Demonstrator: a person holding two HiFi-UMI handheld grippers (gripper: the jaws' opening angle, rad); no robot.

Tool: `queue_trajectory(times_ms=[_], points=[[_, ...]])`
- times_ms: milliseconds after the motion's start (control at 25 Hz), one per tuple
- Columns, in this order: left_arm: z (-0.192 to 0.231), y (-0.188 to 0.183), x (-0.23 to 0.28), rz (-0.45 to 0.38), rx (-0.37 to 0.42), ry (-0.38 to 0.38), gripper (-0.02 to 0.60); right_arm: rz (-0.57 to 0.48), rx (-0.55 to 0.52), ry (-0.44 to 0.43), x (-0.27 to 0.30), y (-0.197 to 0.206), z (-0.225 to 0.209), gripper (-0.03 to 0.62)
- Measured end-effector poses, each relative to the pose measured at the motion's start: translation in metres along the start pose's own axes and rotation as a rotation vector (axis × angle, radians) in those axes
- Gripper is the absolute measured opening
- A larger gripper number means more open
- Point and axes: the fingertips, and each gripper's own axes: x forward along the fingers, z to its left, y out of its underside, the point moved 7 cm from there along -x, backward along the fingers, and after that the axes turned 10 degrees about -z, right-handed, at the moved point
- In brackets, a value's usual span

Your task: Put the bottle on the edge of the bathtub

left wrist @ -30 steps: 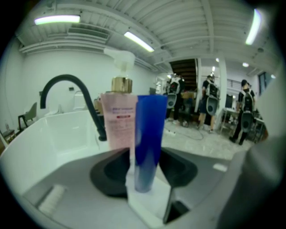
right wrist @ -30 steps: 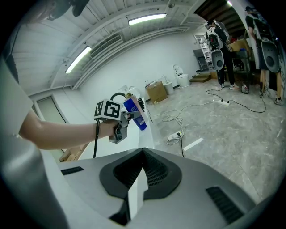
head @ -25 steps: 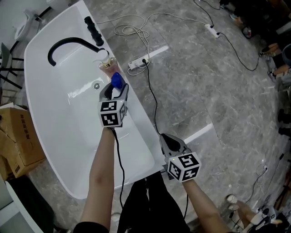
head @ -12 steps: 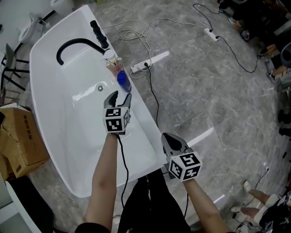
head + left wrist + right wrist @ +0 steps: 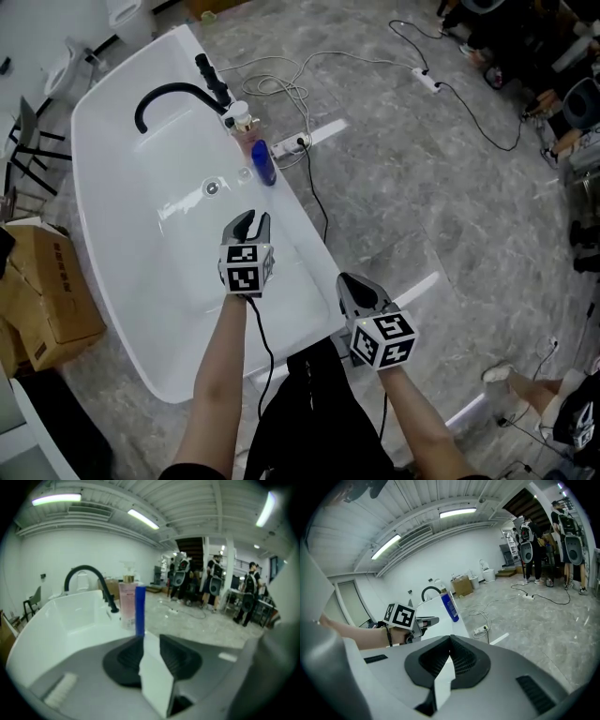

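Observation:
The blue bottle [image 5: 264, 161] stands upright on the right rim of the white bathtub [image 5: 310, 246], next to a pink pump bottle [image 5: 246, 132]. It shows ahead in the left gripper view as a blue bottle [image 5: 139, 609] beside the pink bottle [image 5: 126, 604], and in the right gripper view as a blue bottle [image 5: 450, 605]. My left gripper [image 5: 249, 223] hovers over the tub well short of the bottle. Its jaws are closing with nothing between them, and a narrow gap remains at the left gripper [image 5: 151, 637]. My right gripper [image 5: 351, 283] hangs outside the tub, shut and empty.
A black curved faucet [image 5: 174, 94] arches over the tub's far end. A power strip [image 5: 309, 136] and cables [image 5: 281, 70] lie on the grey floor right of the tub. A cardboard box [image 5: 52, 291] stands at the left. People stand far off in the room.
My left gripper has drawn back toward me from the blue bottle, which stays standing on the rim. Its jaws have narrowed. The right gripper has barely moved.

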Motion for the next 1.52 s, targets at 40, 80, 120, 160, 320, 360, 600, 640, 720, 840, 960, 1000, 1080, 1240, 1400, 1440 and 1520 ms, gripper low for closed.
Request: queue_trajectory(times_ms=[40, 80, 120, 160, 320, 360, 600, 640, 720, 840, 960, 1000, 1080, 1240, 1400, 1440, 1520], points=[[-0.002, 0.0, -0.008, 0.001, -0.002, 0.001, 0.108, -0.005, -0.004, 0.001, -0.004, -0.001, 0.003, 0.003], [-0.003, 0.0, -0.015, 0.001, -0.004, 0.002, 0.099, -0.01, -0.008, 0.003, -0.007, -0.002, 0.006, 0.003], [-0.005, -0.001, -0.022, 0.001, -0.006, 0.002, 0.094, -0.016, -0.012, 0.005, -0.01, -0.002, 0.009, 0.003], [-0.006, -0.001, -0.03, -0.001, -0.006, 0.004, 0.091, -0.021, -0.015, 0.007, -0.014, -0.003, 0.011, 0.003], [-0.011, -0.004, -0.058, -0.013, -0.006, 0.006, 0.071, -0.042, -0.025, 0.014, -0.027, -0.005, 0.02, 0.003], [-0.012, -0.005, -0.065, -0.017, -0.007, 0.007, 0.067, -0.046, -0.028, 0.016, -0.03, -0.005, 0.022, 0.003], [-0.018, -0.012, -0.1, -0.046, -0.021, 0.013, 0.052, -0.068, -0.041, 0.026, -0.042, -0.008, 0.032, 0.003], [-0.019, -0.012, -0.106, -0.051, -0.024, 0.015, 0.051, -0.071, -0.043, 0.027, -0.044, -0.008, 0.034, 0.003], [-0.021, -0.014, -0.119, -0.062, -0.028, 0.015, 0.051, -0.078, -0.047, 0.024, -0.047, -0.009, 0.04, 0.003], [-0.022, -0.019, -0.135, -0.074, -0.034, 0.012, 0.049, -0.09, -0.056, 0.019, -0.052, -0.014, 0.048, 0.003], [-0.025, -0.022, -0.151, -0.086, -0.029, 0.018, 0.043, -0.103, -0.068, 0.017, -0.059, -0.016, 0.055, 0.003], [-0.026, -0.023, -0.156, -0.091, -0.028, 0.021, 0.042, -0.107, -0.071, 0.017, -0.062, -0.016, 0.058, 0.003], [-0.027, -0.026, -0.167, -0.103, -0.026, 0.023, 0.039, -0.114, -0.077, 0.017, -0.067, -0.017, 0.062, 0.003], [-0.032, -0.027, -0.189, -0.115, -0.019, 0.029, 0.034, -0.128, -0.084, 0.022, -0.079, -0.017, 0.07, 0.003], [-0.037, -0.027, -0.209, -0.123, -0.019, 0.034, 0.028, -0.141, -0.091, 0.031, -0.091, -0.017, 0.076, 0.003], [-0.038, -0.027, -0.214, -0.125, -0.018, 0.035, 0.026, -0.143, -0.093, 0.033, -0.094, -0.016, 0.077, 0.003], [-0.041, -0.025, -0.224, -0.132, -0.013, 0.039, 0.023, -0.148, -0.096, 0.038, -0.1, -0.013, 0.079, 0.003]])
